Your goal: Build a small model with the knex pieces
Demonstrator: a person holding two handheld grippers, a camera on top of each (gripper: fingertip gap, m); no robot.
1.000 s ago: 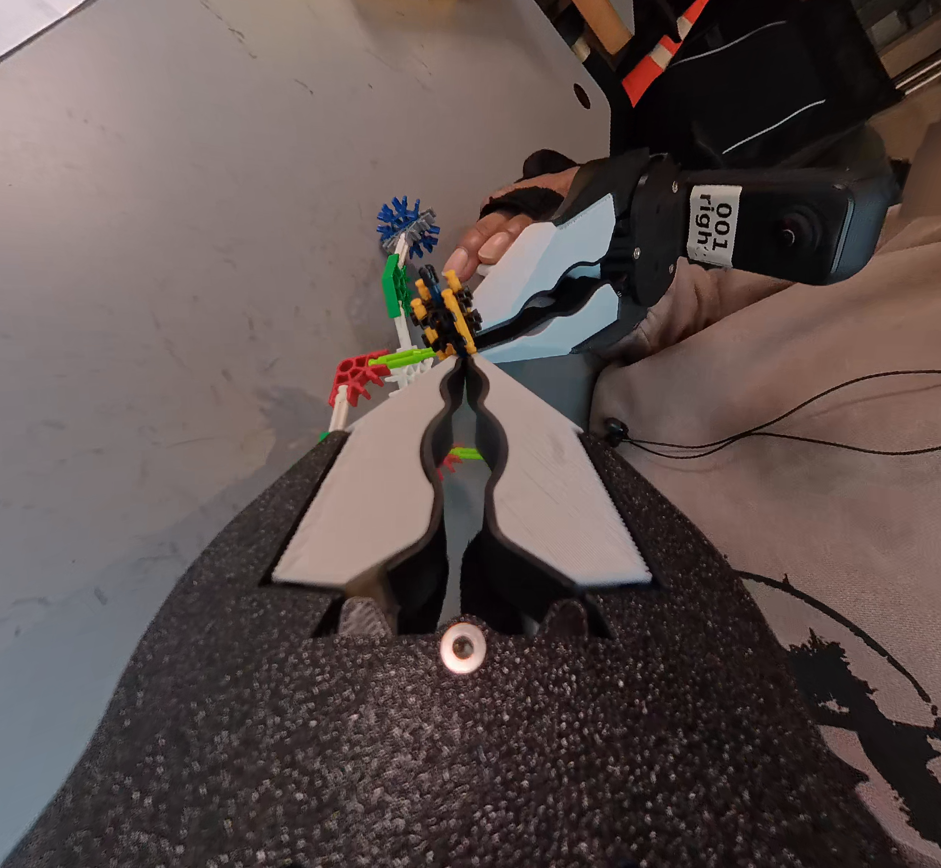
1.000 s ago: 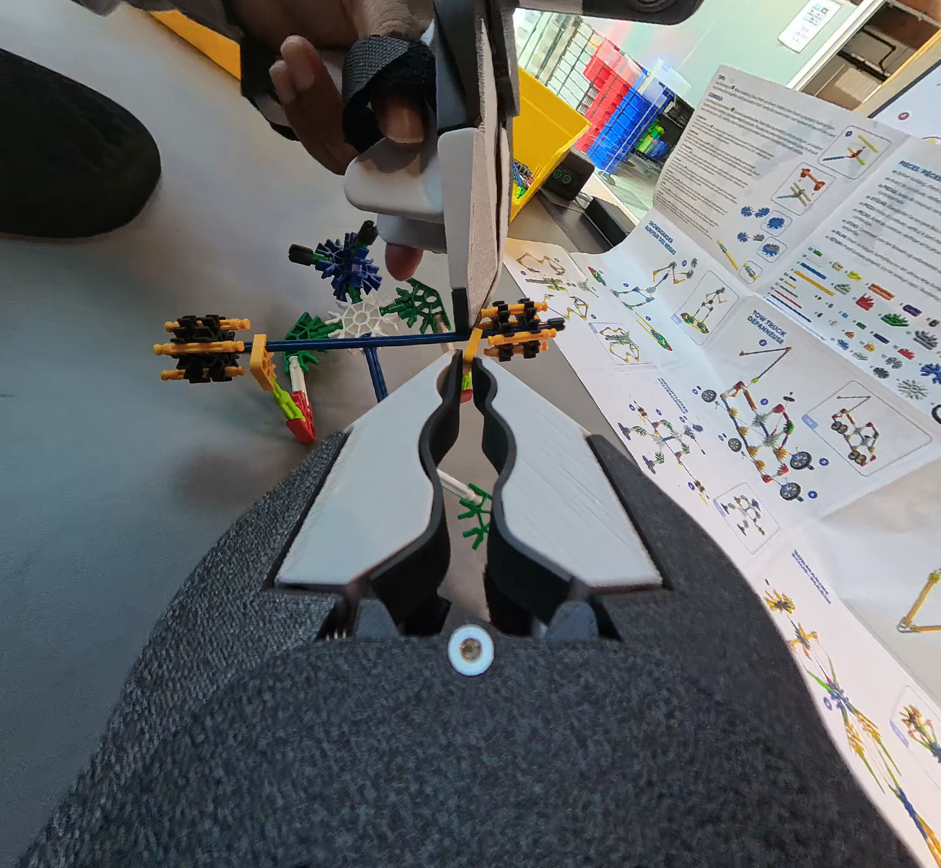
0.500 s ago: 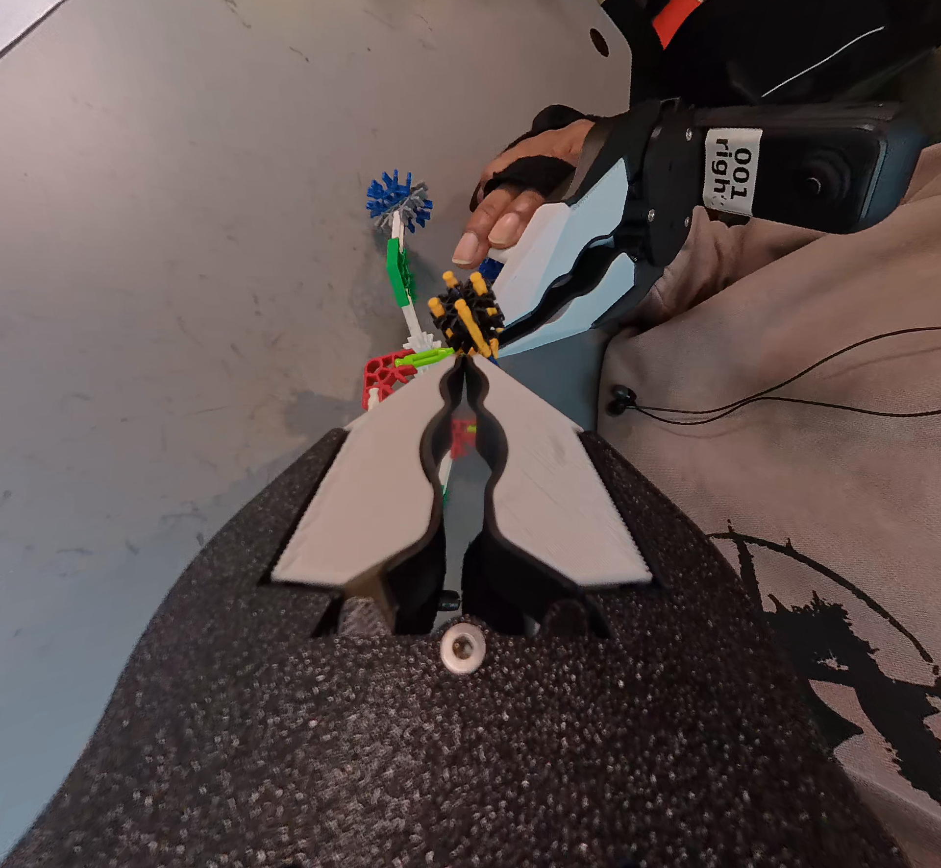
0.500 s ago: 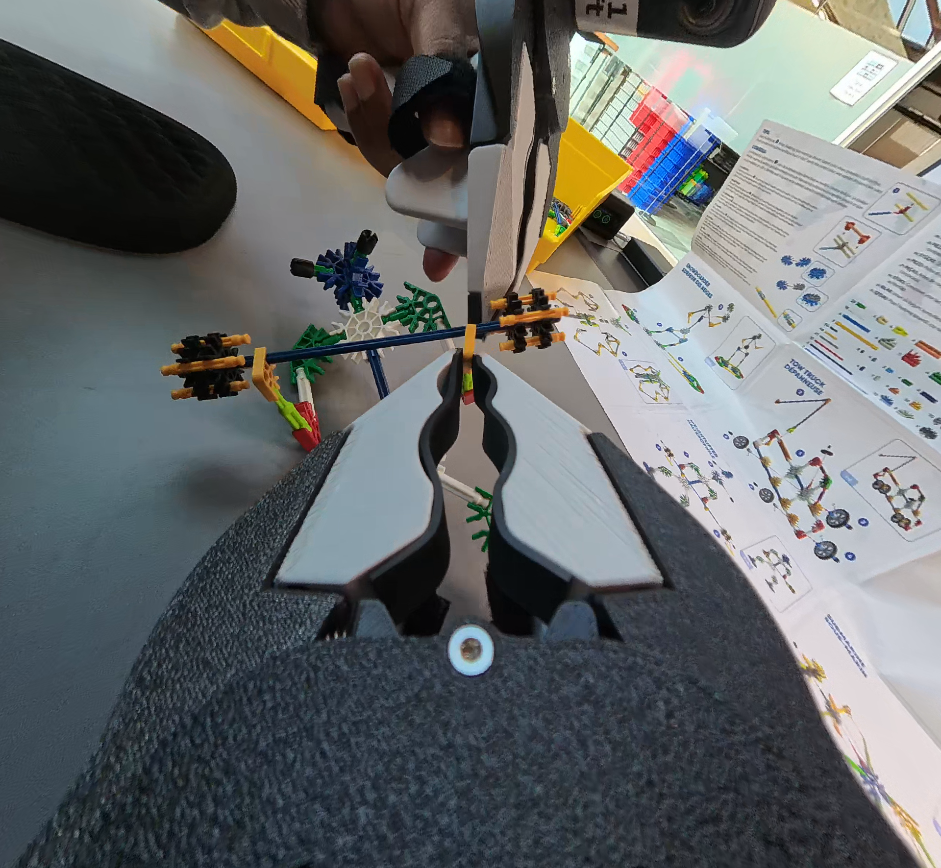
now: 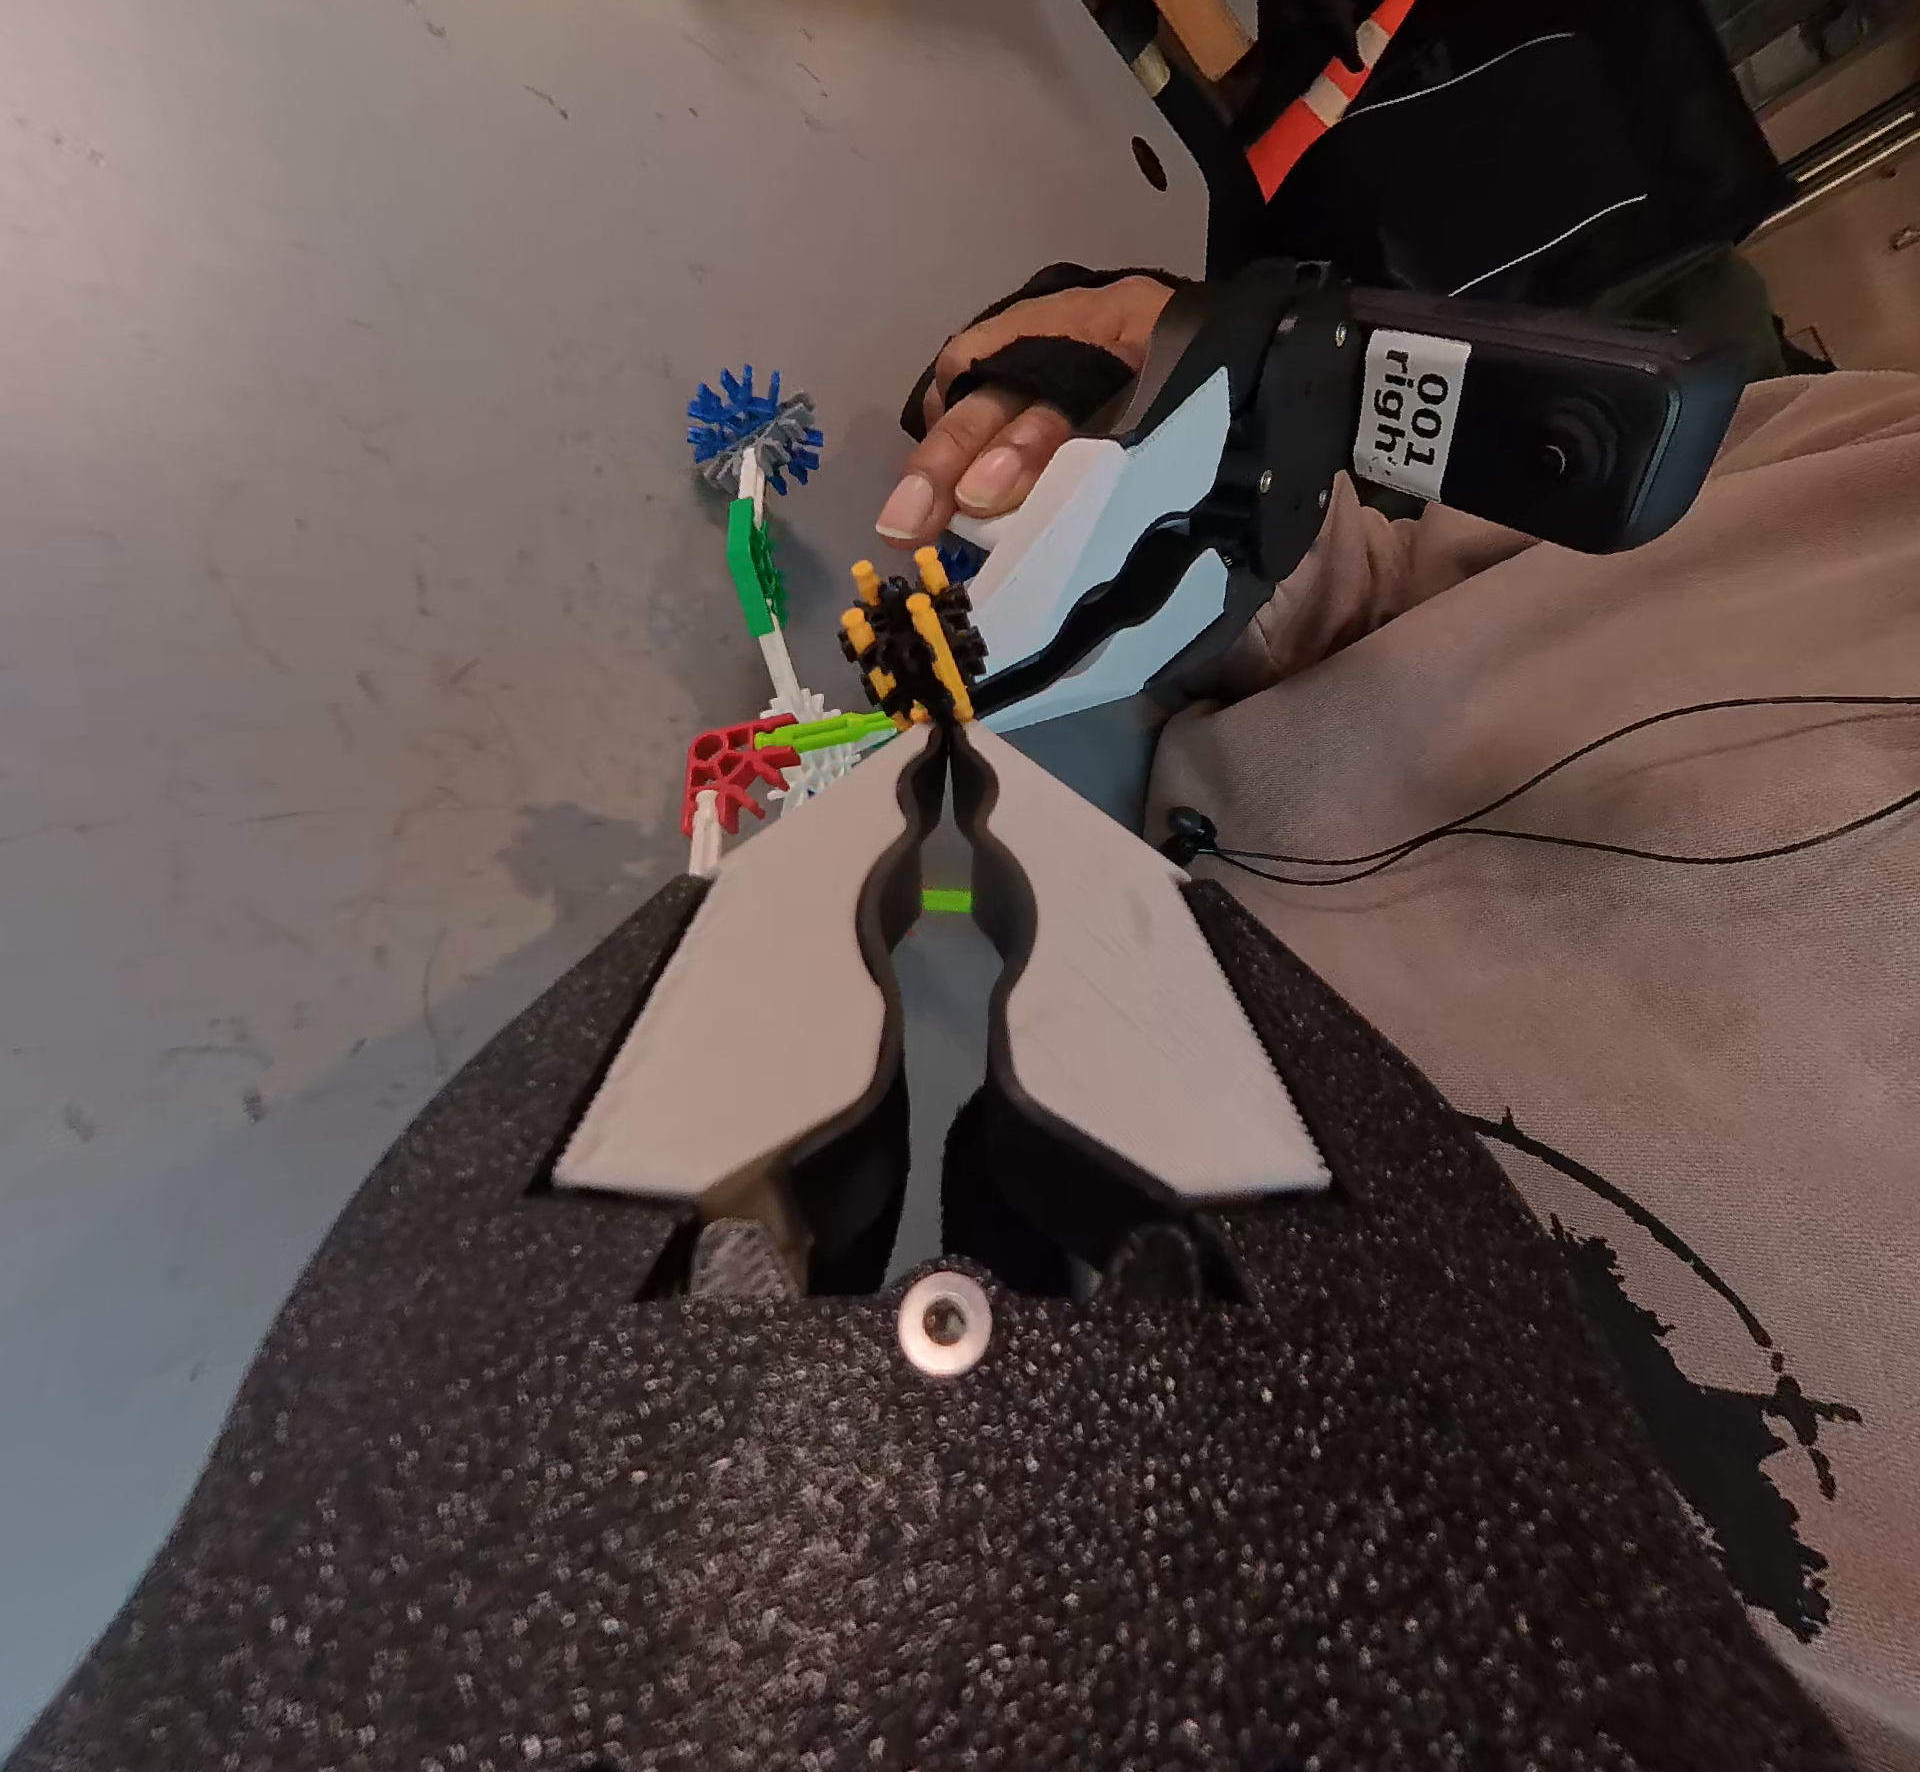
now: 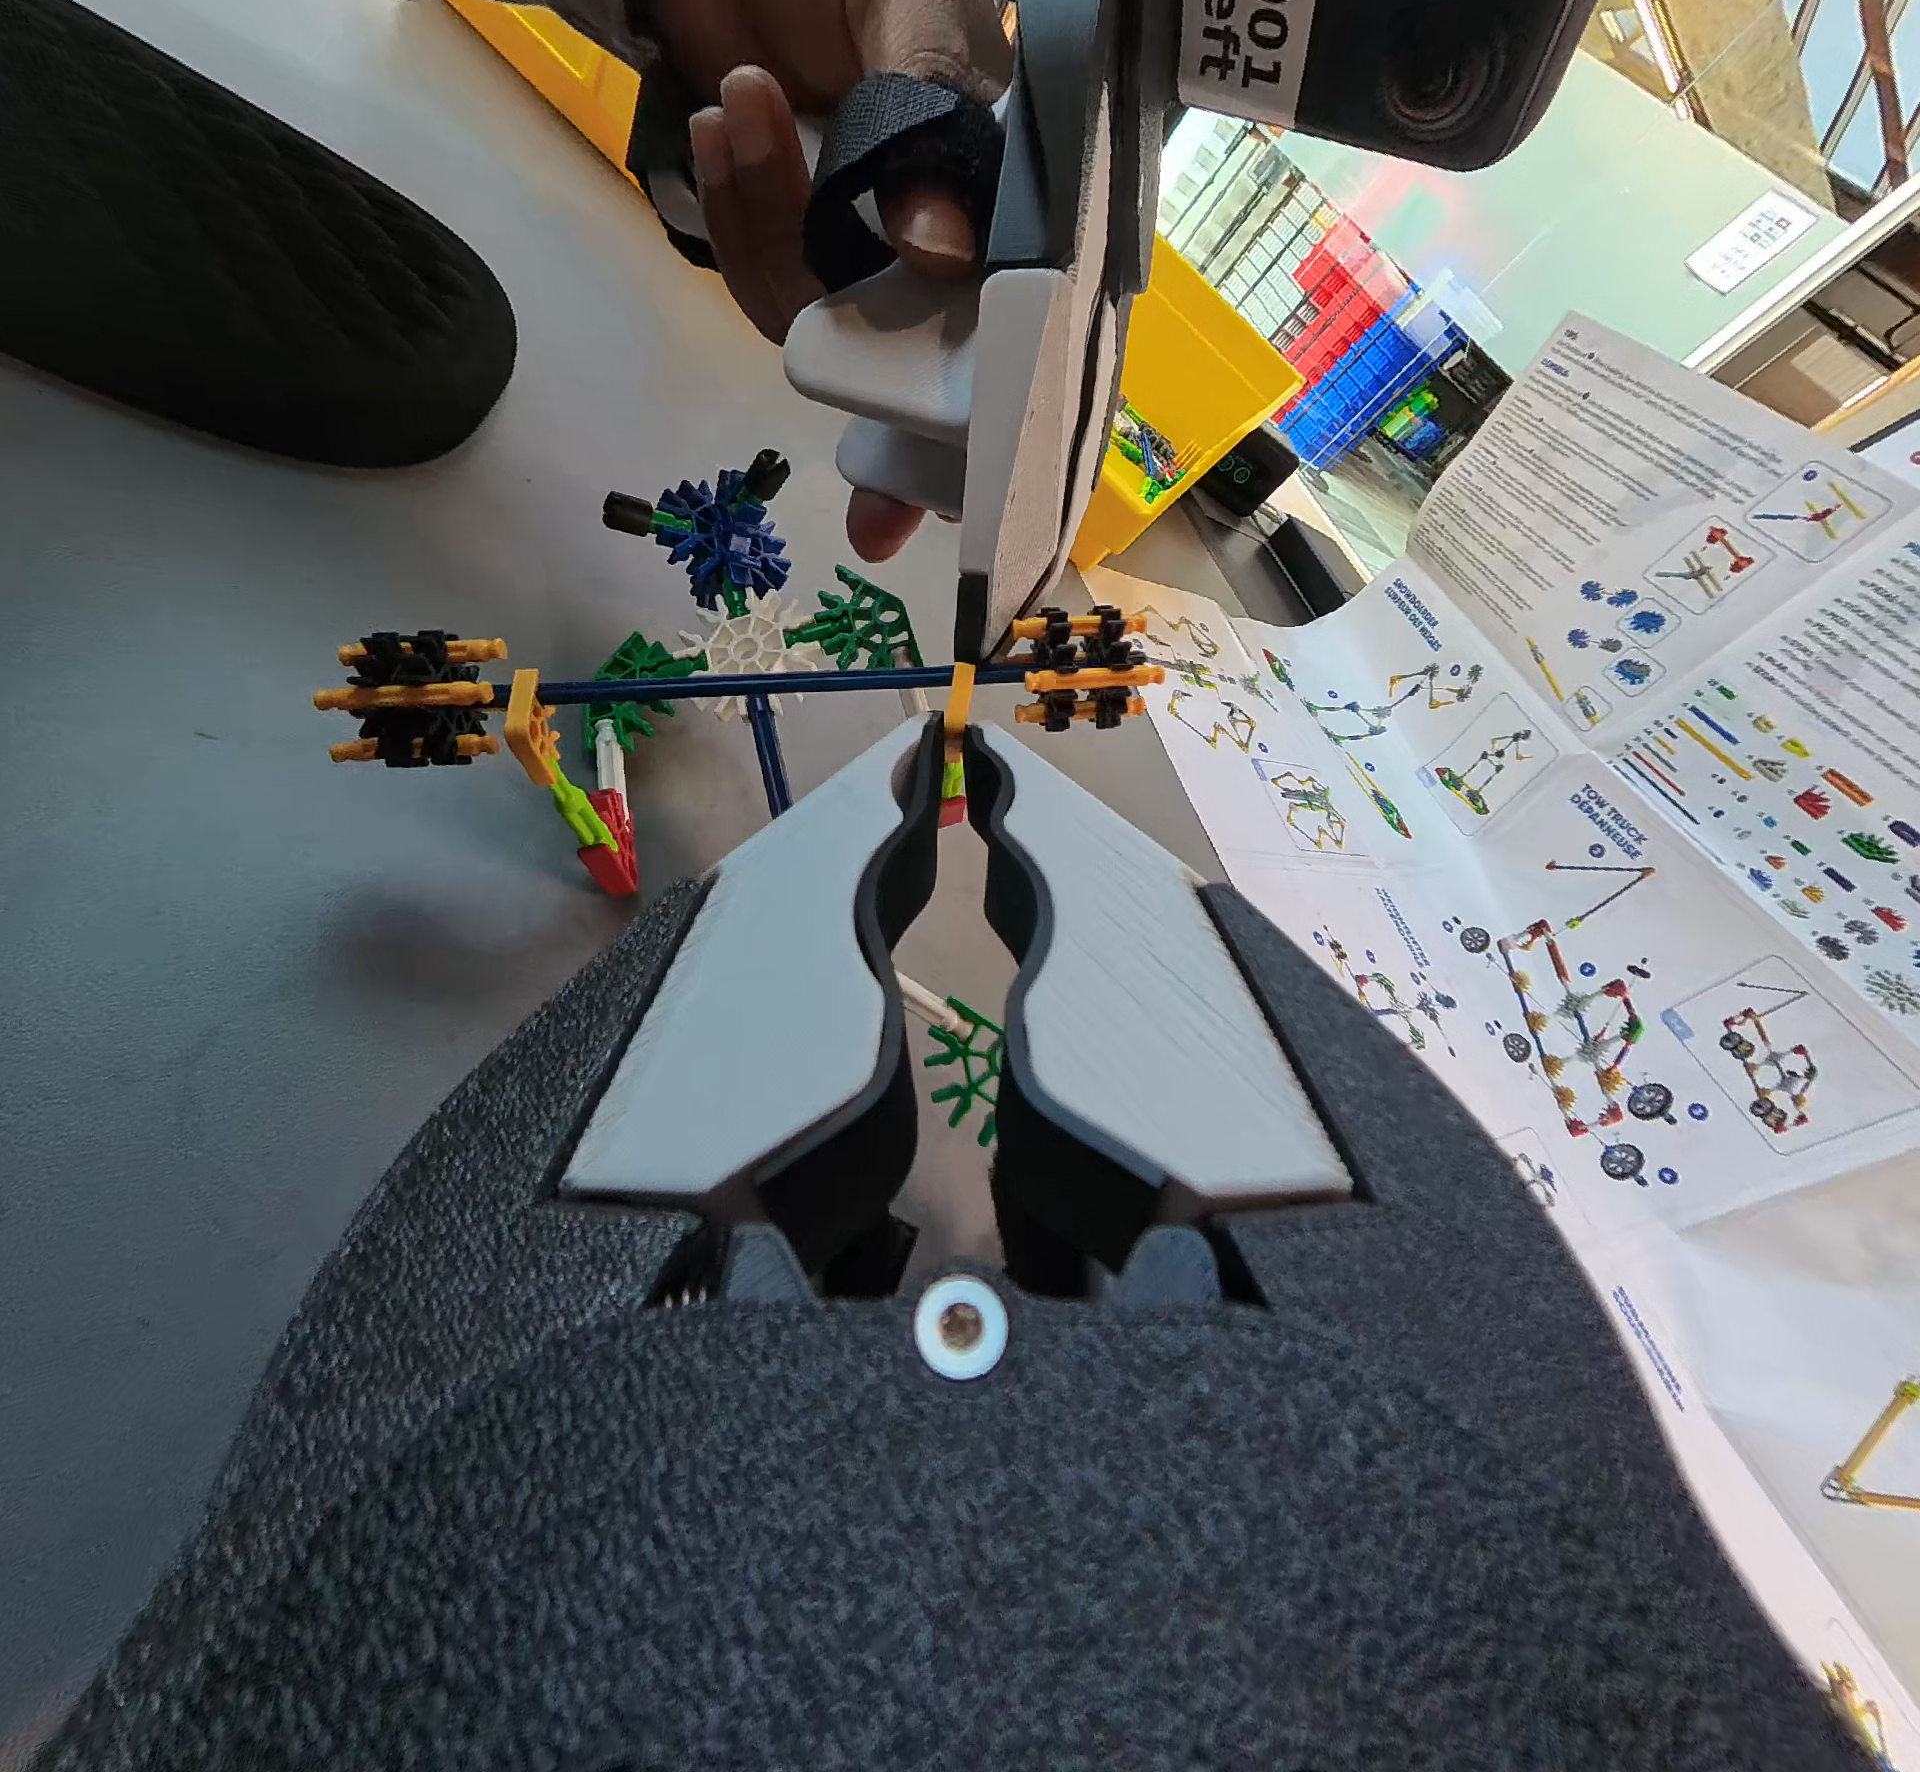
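Note:
A toy model of plastic rods and connectors stands on the grey table (image 6: 260, 943). A dark blue rod (image 6: 748, 683) carries a black-and-orange wheel at each end, the right one (image 6: 1086, 678) and the left one (image 6: 416, 699). My left gripper (image 5: 948, 735) is shut on the rod right beside the near wheel (image 5: 914, 652). It comes down from above in the right wrist view (image 6: 971, 642). My right gripper (image 6: 948, 746) is shut on the orange connector (image 6: 961, 688) on the rod, and its tips meet the wheel from the right in the left wrist view (image 5: 987, 683).
A blue connector (image 6: 727, 543), a white one (image 6: 750, 647), green ones and a red one (image 6: 608, 834) hang on the model. A yellow bin (image 6: 1195, 372), a printed instruction sheet (image 6: 1558, 787) and a black padded object (image 6: 208, 268) lie around it. The person's torso (image 5: 1455, 891) is at the right. The grippers are tip to tip, or close to it.
Both grippers keep their hold on the model. The wheel end has turned a little in the left wrist view, and the left gripper looms larger and higher in the right wrist view.

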